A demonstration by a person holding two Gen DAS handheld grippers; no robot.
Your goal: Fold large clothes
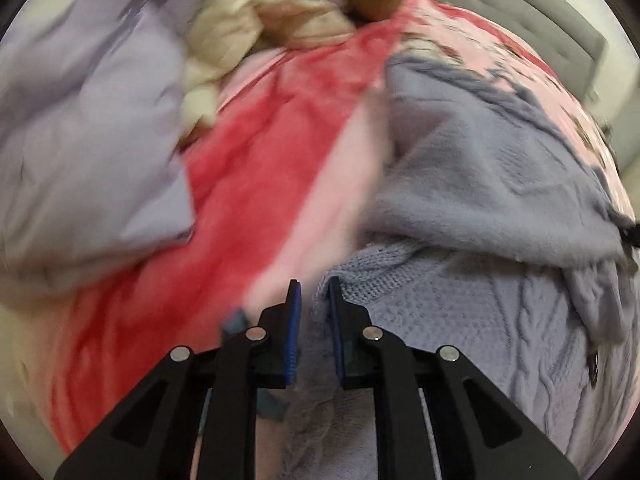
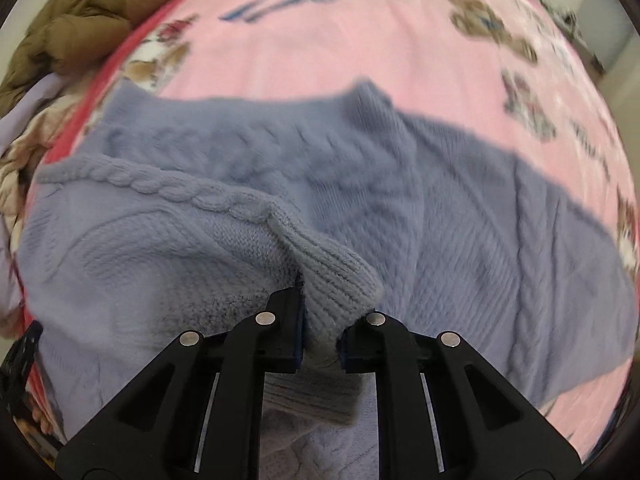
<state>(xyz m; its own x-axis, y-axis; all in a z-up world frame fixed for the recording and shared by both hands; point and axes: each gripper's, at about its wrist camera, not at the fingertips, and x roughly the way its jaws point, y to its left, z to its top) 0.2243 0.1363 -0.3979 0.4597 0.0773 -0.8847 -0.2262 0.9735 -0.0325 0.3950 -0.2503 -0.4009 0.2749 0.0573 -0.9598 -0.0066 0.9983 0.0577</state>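
the blue cable-knit sweater (image 2: 460, 216) lies spread on the pink blanket (image 2: 360, 40) ahead of both jaws. the right gripper (image 2: 322, 312) is clenched on its ribbed cuff (image 2: 340, 280); the left gripper (image 1: 313, 300) pinches a thin knit edge (image 1: 320, 304) that may slip, leaving the fold crooked.

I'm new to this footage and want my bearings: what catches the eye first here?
A lavender cable-knit sweater sprawls across a pink blanket printed with teddy bears. The right gripper is clamped on its ribbed cuff, and the left gripper pinches another knit edge. A brown puffer jacket lies bunched at the far left.
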